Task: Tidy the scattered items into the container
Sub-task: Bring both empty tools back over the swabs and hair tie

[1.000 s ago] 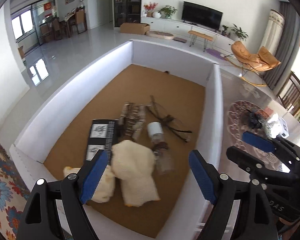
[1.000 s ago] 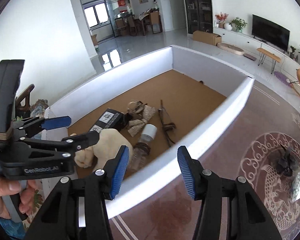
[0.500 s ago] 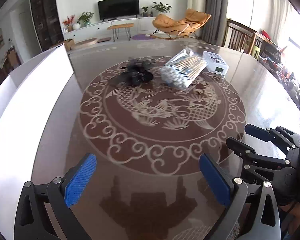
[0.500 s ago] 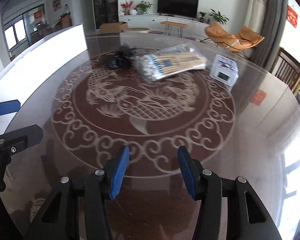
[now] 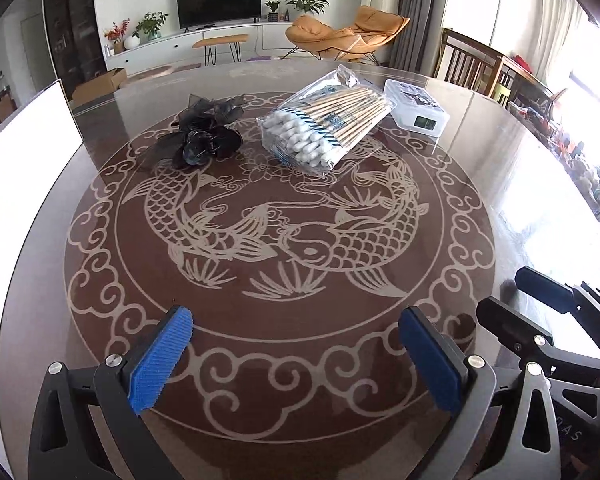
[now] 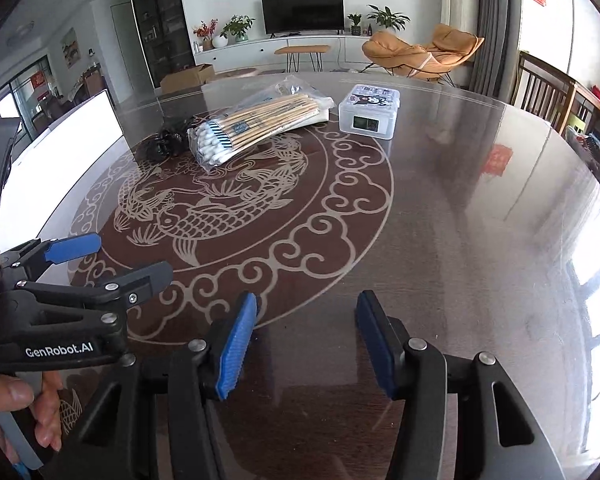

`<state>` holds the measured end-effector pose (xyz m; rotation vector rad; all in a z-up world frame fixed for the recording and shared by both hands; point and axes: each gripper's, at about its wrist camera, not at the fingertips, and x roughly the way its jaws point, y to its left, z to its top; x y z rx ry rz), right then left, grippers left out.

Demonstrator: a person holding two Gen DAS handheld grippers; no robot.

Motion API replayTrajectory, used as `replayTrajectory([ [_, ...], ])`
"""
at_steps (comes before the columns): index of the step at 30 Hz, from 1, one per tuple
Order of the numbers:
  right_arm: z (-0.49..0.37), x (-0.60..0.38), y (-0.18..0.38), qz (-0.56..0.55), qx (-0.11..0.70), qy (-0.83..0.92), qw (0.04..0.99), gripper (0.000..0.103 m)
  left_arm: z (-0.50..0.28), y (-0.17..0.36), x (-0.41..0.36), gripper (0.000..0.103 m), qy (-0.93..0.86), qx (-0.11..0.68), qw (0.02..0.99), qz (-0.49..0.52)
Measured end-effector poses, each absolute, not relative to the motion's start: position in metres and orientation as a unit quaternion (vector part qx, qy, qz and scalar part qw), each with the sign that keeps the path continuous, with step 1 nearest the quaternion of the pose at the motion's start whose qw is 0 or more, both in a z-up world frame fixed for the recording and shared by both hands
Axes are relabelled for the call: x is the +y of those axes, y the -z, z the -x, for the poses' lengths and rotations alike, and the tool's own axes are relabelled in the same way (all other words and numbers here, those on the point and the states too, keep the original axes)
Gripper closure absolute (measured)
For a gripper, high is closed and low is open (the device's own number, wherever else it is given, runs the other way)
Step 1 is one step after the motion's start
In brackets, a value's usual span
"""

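A clear bag of cotton swabs point(image 5: 327, 122) point(image 6: 256, 124), a black hair bow point(image 5: 204, 130) point(image 6: 165, 142) and a small white box with a display point(image 5: 415, 107) point(image 6: 369, 112) lie at the far side of the round table. The white container wall point(image 5: 24, 152) point(image 6: 56, 168) stands at the left. My left gripper point(image 5: 296, 354) is open and empty over the table's near part; it also shows in the right wrist view point(image 6: 112, 258). My right gripper point(image 6: 306, 340) is open and empty beside it; it also shows in the left wrist view point(image 5: 528, 298).
The dark glass table point(image 5: 300, 280) bears a koi pattern. Wooden chairs point(image 5: 480, 68) stand behind its far right edge. A cluttered ledge point(image 5: 572, 140) lies to the right. The living room with a TV and an orange lounger lies beyond.
Both grippers swung from over the container to face the table's items, then moved a little closer to them. Both stayed open and empty.
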<state>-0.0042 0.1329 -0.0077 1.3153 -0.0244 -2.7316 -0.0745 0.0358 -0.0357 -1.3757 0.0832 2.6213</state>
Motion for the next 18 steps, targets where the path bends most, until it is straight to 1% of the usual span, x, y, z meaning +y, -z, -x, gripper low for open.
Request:
replayTrajectory([
  [3, 0.003, 0.133, 0.008, -0.433, -0.010, 0.900, 0.057, 0.046, 0.075, 0.038, 0.040, 0.000, -0.881, 0.042, 0.085, 0.464],
  [18, 0.005, 0.130, 0.009, -0.435, 0.000, 0.899, 0.052, 0.046, 0.066, 0.040, 0.037, 0.000, -0.883, 0.039, 0.080, 0.460],
])
